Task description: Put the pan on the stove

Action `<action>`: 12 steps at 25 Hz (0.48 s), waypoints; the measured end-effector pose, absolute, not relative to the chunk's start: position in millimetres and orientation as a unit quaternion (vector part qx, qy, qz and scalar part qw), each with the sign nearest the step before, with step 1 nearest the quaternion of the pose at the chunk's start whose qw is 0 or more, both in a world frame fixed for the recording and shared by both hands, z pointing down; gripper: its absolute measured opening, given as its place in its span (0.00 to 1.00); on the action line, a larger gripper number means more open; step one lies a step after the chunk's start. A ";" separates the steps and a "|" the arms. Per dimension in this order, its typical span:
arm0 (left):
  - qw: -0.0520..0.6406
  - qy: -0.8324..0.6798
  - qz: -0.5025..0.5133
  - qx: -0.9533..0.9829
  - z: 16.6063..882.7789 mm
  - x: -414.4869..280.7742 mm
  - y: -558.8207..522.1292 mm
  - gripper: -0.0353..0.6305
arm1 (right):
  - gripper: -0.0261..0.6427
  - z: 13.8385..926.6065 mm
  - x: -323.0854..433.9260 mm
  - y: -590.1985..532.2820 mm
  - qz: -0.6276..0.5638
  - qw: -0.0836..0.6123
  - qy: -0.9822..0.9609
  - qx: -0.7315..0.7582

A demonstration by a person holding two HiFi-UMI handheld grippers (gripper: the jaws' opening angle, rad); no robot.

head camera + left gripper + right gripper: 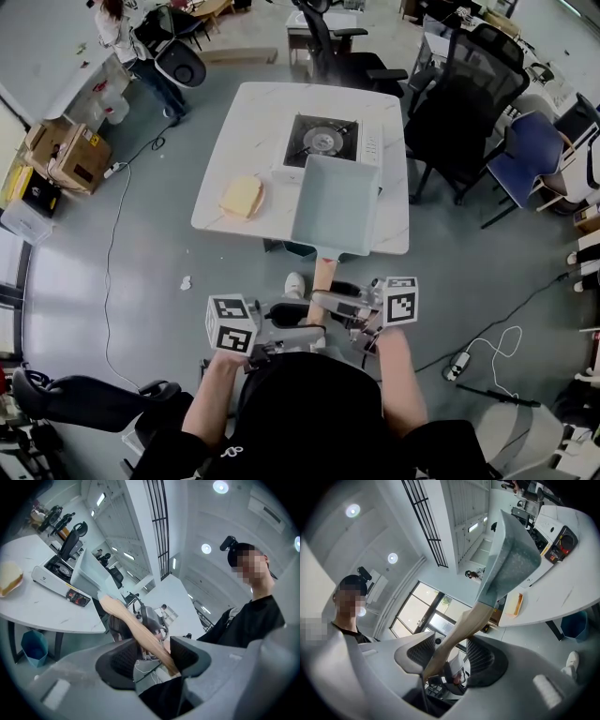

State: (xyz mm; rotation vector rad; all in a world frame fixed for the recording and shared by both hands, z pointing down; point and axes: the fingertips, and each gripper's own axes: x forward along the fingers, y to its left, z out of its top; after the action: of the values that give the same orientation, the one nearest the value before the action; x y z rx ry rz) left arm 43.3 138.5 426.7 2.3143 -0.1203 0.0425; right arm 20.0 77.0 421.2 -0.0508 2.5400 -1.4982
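A square grey-blue pan (336, 202) with a wooden handle (323, 272) hangs over the near edge of the white table (253, 122), its far rim overlapping the portable gas stove (323, 141). Both grippers hold the handle close to my body. The right gripper (336, 302) is shut on the handle (461, 630), which slants up between its pads to the pan (508, 564). The left gripper (298, 328) faces across; the handle (140, 630) slants between its jaws, its end against the right pad, and the pan (89, 573) rises beyond, next to the stove (56, 576).
A piece of bread (242, 197) lies on the table left of the pan. A black office chair (459, 103) and a blue chair (530, 155) stand right of the table. A blue bin (33, 647) sits under it. Cardboard boxes (66, 150) and a person (117, 33) are far left.
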 end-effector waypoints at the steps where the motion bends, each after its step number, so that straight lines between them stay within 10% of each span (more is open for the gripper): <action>1: 0.402 -0.048 0.015 0.914 427.5 42.5 132.8 0.39 | 0.36 421.7 19.4 71.4 -0.506 0.095 0.857 -0.017; 12: 0.413 -0.053 0.015 0.909 431.5 29.8 68.7 0.39 | 0.36 428.4 6.1 7.7 -0.515 0.096 0.852 -0.016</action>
State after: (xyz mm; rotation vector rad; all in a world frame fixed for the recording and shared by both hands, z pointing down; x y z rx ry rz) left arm 29.8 68.7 431.5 2.2857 -0.1325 0.0372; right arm 6.1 7.7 428.4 -0.0465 2.5227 -1.5259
